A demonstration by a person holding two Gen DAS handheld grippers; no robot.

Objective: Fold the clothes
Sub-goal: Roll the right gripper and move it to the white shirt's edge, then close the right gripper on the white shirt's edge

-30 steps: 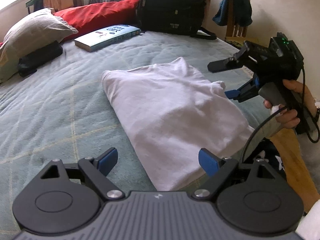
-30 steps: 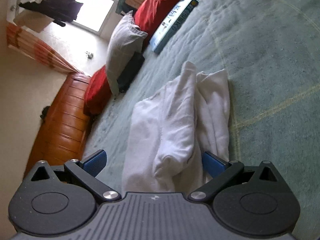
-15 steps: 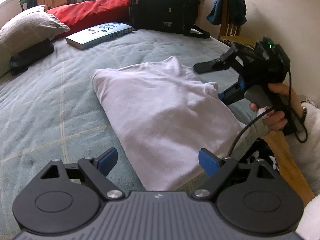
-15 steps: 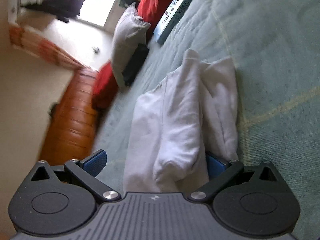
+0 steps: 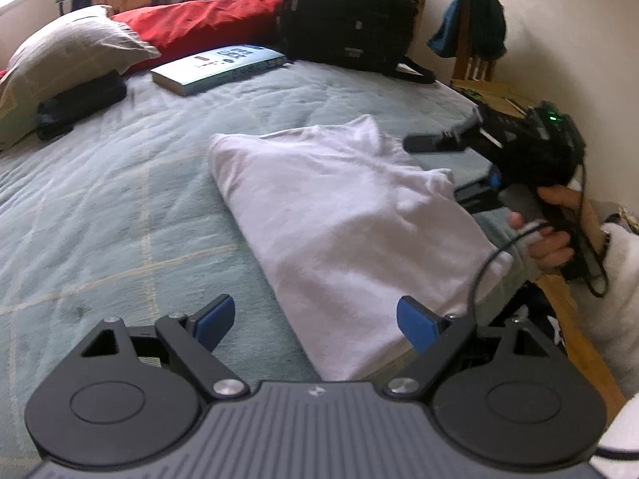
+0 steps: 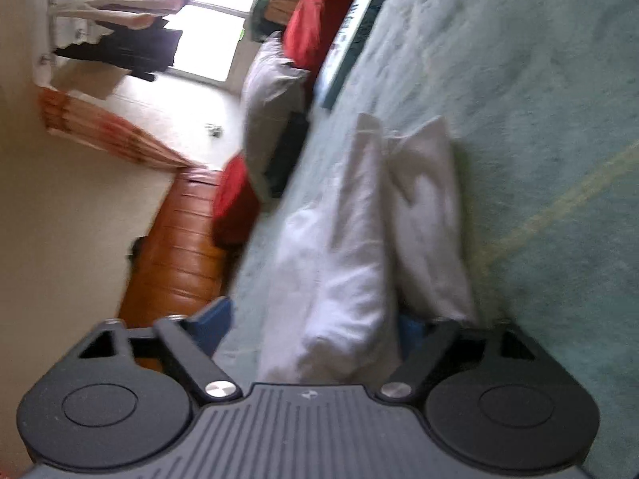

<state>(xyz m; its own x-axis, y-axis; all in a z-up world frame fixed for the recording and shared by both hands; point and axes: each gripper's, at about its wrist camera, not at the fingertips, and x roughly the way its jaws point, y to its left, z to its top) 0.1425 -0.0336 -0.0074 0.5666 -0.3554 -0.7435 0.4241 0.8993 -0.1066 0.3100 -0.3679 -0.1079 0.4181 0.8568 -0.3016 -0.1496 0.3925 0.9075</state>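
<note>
A white garment (image 5: 351,219), folded into a long pad, lies on the green quilted bedspread (image 5: 100,219). My left gripper (image 5: 315,321) is open just above the garment's near end, and the cloth's corner sits between its blue pads without touching them. My right gripper (image 5: 451,167), held in a person's hand (image 5: 555,239), reaches the garment's right edge with one finger above the cloth and one below. In the right wrist view its jaws (image 6: 311,323) are closing. A bunched fold of the garment (image 6: 339,279) lies between them, covering part of the right pad and clear of the left one.
At the head of the bed lie a book (image 5: 217,66), a black backpack (image 5: 347,12), a grey pillow (image 5: 68,48), a red cushion (image 5: 199,24) and a black pouch (image 5: 80,107). A chair (image 5: 475,28) draped with teal cloth stands by the wall. The bed's wooden edge (image 5: 579,319) runs on the right.
The right gripper has come down and closer to the garment's right edge. Its jaws have narrowed a little around the fold. The left gripper has stayed where it was, still open.
</note>
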